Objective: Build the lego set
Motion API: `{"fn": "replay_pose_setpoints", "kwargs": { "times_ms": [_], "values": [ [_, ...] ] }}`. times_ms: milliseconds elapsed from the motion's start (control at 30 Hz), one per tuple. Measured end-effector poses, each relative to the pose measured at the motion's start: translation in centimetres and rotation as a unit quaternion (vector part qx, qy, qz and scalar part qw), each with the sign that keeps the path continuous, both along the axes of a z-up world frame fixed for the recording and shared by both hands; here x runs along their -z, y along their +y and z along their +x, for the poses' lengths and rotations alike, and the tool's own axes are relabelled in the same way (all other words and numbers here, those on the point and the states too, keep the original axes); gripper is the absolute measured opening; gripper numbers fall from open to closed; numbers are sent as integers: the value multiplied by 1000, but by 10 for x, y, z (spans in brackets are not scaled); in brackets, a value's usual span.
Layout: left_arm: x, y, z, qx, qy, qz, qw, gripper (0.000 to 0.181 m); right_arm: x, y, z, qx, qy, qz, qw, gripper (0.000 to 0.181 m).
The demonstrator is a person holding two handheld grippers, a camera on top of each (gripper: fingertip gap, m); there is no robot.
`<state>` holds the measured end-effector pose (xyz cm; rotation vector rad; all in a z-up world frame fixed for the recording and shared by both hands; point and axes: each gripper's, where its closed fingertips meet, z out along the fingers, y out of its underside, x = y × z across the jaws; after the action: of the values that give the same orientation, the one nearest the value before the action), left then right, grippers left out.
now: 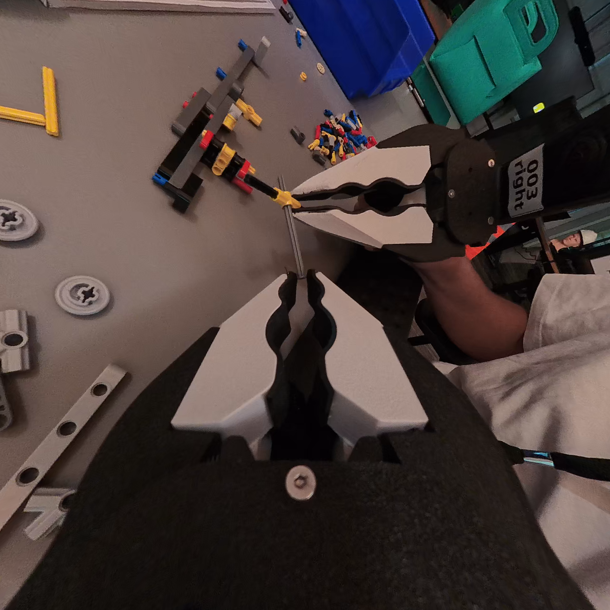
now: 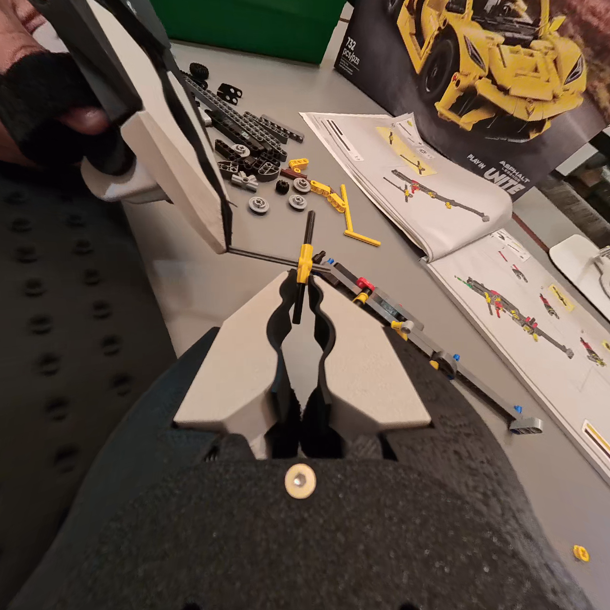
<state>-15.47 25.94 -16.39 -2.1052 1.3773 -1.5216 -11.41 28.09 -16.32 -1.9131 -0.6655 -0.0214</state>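
My left gripper [image 1: 298, 274] is shut on the near end of a thin grey axle [image 1: 290, 227]. The axle's far part passes crosswise through a yellow connector [image 1: 284, 197]. My right gripper [image 1: 294, 202] comes in from the right and is shut on that connector, which sits on a black axle [image 1: 260, 188]. In the right wrist view my right gripper [image 2: 300, 275] pinches the yellow connector [image 2: 304, 260] with the black axle [image 2: 308, 227] upright through it. The left gripper [image 2: 227, 246] holds the grey axle [image 2: 264, 257] from the left. Both hold the parts above the table. The long grey and black chassis assembly [image 1: 198, 138] lies behind them.
A pile of small coloured pins [image 1: 340, 135] and a blue bin [image 1: 363, 43] lie at the far right. Grey wheel hubs [image 1: 82, 295], a grey holed beam [image 1: 59, 435] and yellow T-pieces [image 1: 49, 99] lie left. An open instruction booklet [image 2: 429, 185], the set's box [image 2: 478, 82] and black beams [image 2: 251, 132] are beyond. Spacing between my two grippers at the tips: around 5 centimeters.
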Motion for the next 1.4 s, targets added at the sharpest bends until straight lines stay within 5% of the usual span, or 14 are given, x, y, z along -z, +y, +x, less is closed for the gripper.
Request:
{"fn": "replay_pose_setpoints", "kwargs": {
  "times_ms": [167, 367, 633, 800, 1100, 1300, 1400],
  "values": [
    [5, -2, 1, 9, 14, 13, 1000, 6, 4, 0, 1, 3, -3, -10, 1000, 6],
    [7, 4, -3, -2, 21, 24, 999, 30, 21, 0, 1, 2, 1, -67, 998, 6],
    [-18, 45, -24, -95, -45, 144, 984, 28, 36, 0, 1, 0, 9, -121, 993, 6],
    [-35, 52, -32, -124, -103, 138, 977, 27, 45, -1, 0, -3, -5, -140, 990, 6],
    [-27, 52, -29, -124, -84, 155, 977, 27, 47, -1, 1, -5, -2, -144, 990, 6],
    [-30, 53, -30, -129, -93, 152, 976, 27, 22, 1, 3, -5, 38, -79, 996, 12],
    [-33, 56, -33, -136, -99, 147, 975, 25, -2, -13, 42, 38, 56, -37, 997, 12]
  ]
}}
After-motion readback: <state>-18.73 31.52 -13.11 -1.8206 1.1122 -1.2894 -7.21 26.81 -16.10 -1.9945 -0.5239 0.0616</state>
